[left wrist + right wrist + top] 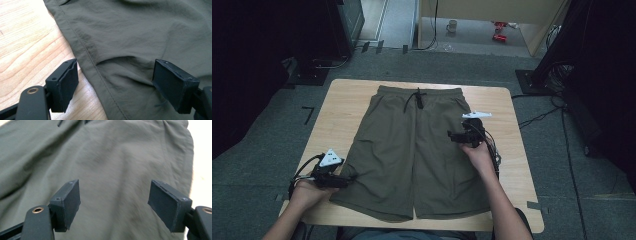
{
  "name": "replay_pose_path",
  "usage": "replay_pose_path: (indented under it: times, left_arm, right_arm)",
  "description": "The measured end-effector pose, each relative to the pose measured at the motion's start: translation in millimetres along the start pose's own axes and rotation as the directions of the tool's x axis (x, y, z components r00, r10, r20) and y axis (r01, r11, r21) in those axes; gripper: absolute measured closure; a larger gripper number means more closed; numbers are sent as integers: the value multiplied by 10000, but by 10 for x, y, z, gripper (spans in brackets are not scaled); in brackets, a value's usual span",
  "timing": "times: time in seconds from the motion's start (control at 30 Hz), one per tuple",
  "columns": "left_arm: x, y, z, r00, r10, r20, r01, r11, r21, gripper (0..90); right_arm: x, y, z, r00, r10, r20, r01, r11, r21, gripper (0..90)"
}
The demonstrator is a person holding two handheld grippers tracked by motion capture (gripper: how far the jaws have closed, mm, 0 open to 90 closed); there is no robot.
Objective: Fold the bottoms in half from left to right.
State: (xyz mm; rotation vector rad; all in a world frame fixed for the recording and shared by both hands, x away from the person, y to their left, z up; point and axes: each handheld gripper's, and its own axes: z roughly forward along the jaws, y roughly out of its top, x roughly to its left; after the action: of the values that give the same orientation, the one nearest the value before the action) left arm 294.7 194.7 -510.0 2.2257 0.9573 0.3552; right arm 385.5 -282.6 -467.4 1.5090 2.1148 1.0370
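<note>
Two grippers work at a pair of olive shorts (pixel 412 150) that lies flat on the wooden surface (pixel 342 115), waistband and black drawstring (pixel 418 98) at the far end, leg hems toward the person. The left gripper (pixel 343 181) sits at the outer edge of the left leg, near the hem; in the left gripper view its jaws stand spread apart, one over bare wood and the other over cloth, with the side seam (pixel 96 67) running between them and nothing pinched. The right gripper (pixel 454 136) hovers over the upper right part of the shorts, below the waistband; in the right gripper view its jaws are likewise released, with plain fabric between them.

Judging from this, the work in hand looks like taking hold of the shorts to fold or move them, and several things could spoil it. The left jaws straddle the edge, so closing without pushing lower could catch only the top layer or slip off the seam, leaving the bottom layer behind. The right jaws face smooth, flat cloth with no fold to bite; closing there may just skid or bunch a wrinkle. If one side grips and the other misses, a lift would drag the shorts askew across the surface.
</note>
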Motion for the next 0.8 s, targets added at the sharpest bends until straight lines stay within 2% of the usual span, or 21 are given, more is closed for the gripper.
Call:
replay_pose_path:
  times: [0.23,0.33,0.43,0.57,0.6,0.67,0.7,0.8]
  left_arm:
    - [-16,-18,-2,9999,-71,-137,69,9999,-137,218]
    - [-30,-27,-10,9998,-124,-164,120,9997,-218,258]
    - [-74,-44,-29,9997,-139,-196,132,9992,-376,351]
    - [-93,-40,-34,9995,-182,-249,173,9993,-341,383]
    - [-100,-39,-36,9994,-206,-262,197,9992,-342,395]
    - [-104,-39,-37,9994,-212,-263,203,9992,-332,401]
    - [-106,-38,-38,9994,-208,-259,200,9993,-321,409]
    - [-110,-39,-39,9995,-211,-249,203,9993,-316,415]
  right_arm:
    - [146,144,80,9991,-240,-346,235,9996,-122,266]
    - [225,220,131,9983,-392,-435,383,9991,-202,271]
    - [274,276,175,9977,-465,-491,454,9987,-219,272]
    - [306,329,216,9976,-493,-480,480,9985,-278,276]
    - [316,343,238,9975,-568,-430,545,9971,-539,300]
    - [317,346,253,9976,-564,-412,538,9966,-624,303]
    - [312,350,301,9980,-385,-497,356,9976,-592,304]
    - [312,371,352,9978,-327,-574,308,9990,-324,285]
